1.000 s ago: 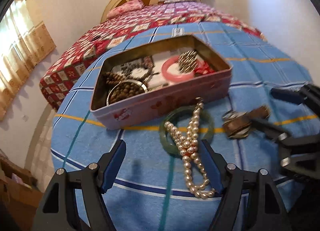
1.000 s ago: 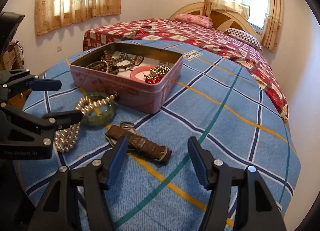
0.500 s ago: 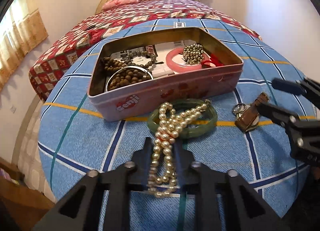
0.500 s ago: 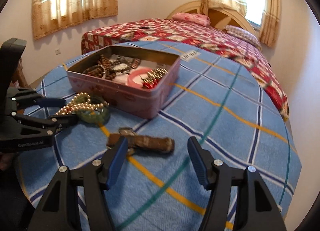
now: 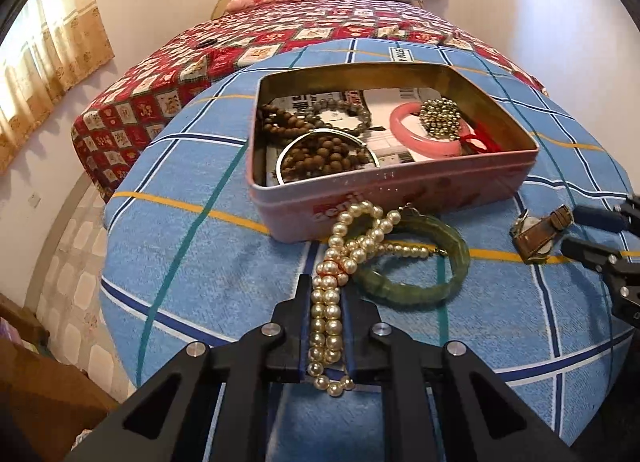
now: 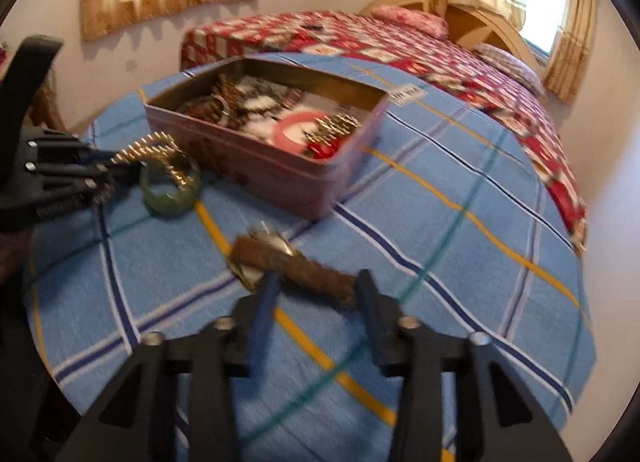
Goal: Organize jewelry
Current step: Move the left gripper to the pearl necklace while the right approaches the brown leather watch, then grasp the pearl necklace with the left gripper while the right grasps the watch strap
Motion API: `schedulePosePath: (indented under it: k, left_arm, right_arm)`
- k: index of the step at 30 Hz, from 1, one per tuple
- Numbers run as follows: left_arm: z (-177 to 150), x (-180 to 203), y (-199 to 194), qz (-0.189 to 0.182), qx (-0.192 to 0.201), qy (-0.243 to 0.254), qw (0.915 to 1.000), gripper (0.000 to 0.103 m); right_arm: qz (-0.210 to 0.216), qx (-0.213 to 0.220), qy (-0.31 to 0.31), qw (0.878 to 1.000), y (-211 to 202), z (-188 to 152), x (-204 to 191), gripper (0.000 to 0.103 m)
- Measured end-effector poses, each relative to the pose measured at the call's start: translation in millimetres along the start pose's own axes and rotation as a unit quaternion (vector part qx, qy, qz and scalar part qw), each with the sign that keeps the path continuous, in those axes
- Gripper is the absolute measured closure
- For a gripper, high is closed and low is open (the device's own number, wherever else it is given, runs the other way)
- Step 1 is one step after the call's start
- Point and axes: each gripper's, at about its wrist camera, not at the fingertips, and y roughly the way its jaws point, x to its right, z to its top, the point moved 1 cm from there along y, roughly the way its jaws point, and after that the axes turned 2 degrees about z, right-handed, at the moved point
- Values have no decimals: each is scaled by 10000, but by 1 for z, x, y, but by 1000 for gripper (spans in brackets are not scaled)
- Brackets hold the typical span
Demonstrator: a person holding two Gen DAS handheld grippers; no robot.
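Observation:
My left gripper [image 5: 326, 302] is shut on a pearl necklace [image 5: 332, 294], whose far end drapes over a green bangle [image 5: 416, 262] on the blue checked cloth. Just beyond stands an open pink tin [image 5: 400, 186] holding brown bead strings, a pink bangle and gold beads. My right gripper [image 6: 316, 286] is open, its fingers either side of a brown-strapped watch [image 6: 296, 266] lying on the cloth. The right gripper also shows at the right edge of the left wrist view [image 5: 588, 234], next to the watch [image 5: 540, 234]. The right wrist view is blurred.
The blue cloth [image 6: 460, 222] covers the near part of a bed with a red patterned quilt [image 5: 280, 42]. Its edge drops to the tiled floor on the left [image 5: 76, 242]. The left gripper shows at the left of the right wrist view [image 6: 60, 174].
My left gripper closed on the pearl necklace and now holds it. My right gripper moved forward and down until its open fingers flank the watch.

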Motion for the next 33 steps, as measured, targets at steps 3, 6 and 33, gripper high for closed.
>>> schedulePosePath:
  k: [3,6,33]
  left_arm:
    - [-1,0,0,1,0,28,10000,90]
    - [0,-1,0,-69,-15,32,10000,91]
    - [10,-6,-35,-271,274,64,9992,92]
  right_arm:
    - [121,93,151,9998,0,-4,4,63]
    - [220,189,129,9995,0,-1,3,57]
    - [1015,217,-351,9940,-7,-7,-21,83]
